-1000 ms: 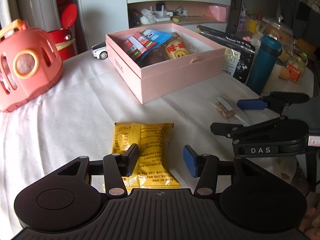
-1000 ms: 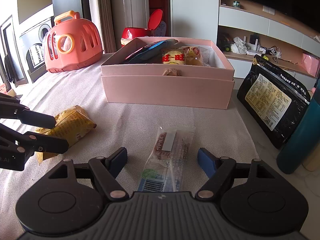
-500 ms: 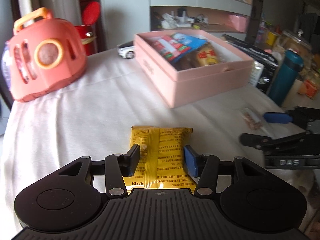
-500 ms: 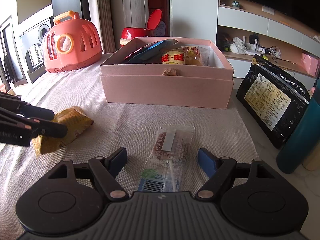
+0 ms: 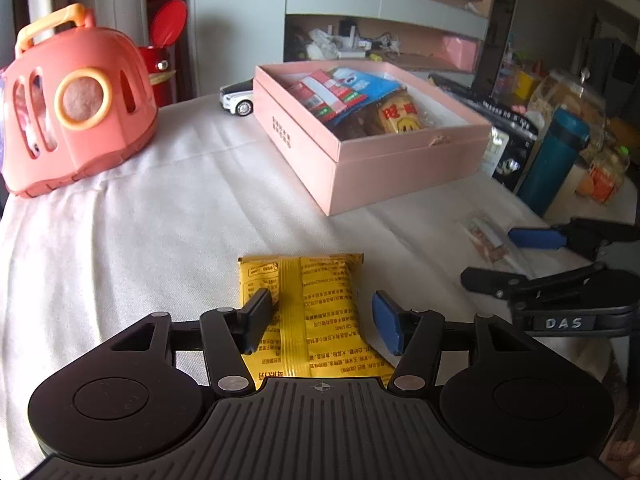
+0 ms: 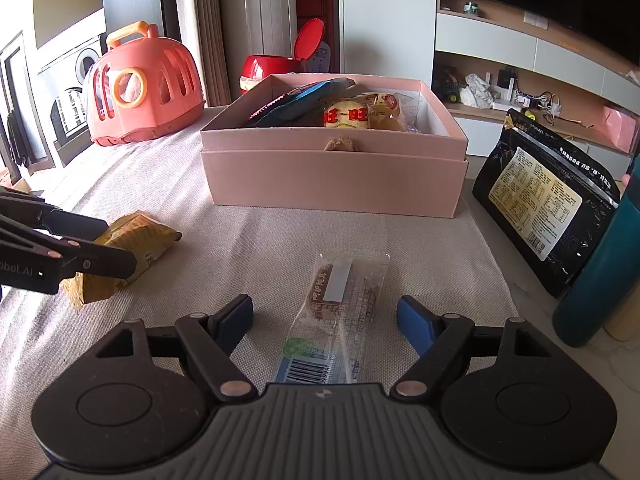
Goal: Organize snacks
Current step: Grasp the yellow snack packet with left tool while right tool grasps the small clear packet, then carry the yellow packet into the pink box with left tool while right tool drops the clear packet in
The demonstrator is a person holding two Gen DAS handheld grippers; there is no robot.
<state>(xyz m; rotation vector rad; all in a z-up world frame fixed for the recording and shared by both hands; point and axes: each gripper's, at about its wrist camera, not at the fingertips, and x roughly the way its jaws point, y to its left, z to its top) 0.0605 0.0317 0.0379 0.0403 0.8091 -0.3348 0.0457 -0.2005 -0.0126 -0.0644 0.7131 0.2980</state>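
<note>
A yellow snack packet (image 5: 312,312) sits between the fingers of my left gripper (image 5: 322,320), which is shut on it and holds it lifted off the white cloth; the right wrist view shows the packet (image 6: 132,240) tilted in the jaws. A clear-wrapped brown snack (image 6: 336,304) lies flat on the cloth between the open fingers of my right gripper (image 6: 326,320), which do not touch it. The open pink box (image 6: 334,176) holding several snacks stands behind it; it also shows in the left wrist view (image 5: 400,168).
An orange pet carrier (image 5: 76,112) stands at the left. A white toy car (image 5: 238,98) is by the box. A black pouch (image 6: 548,196) and a teal bottle (image 6: 600,272) stand at the right edge. A red bin (image 6: 276,68) is behind.
My left gripper has closed on the yellow packet and raised it off the cloth, swinging its view leftward. The right gripper and the clear snack have stayed put.
</note>
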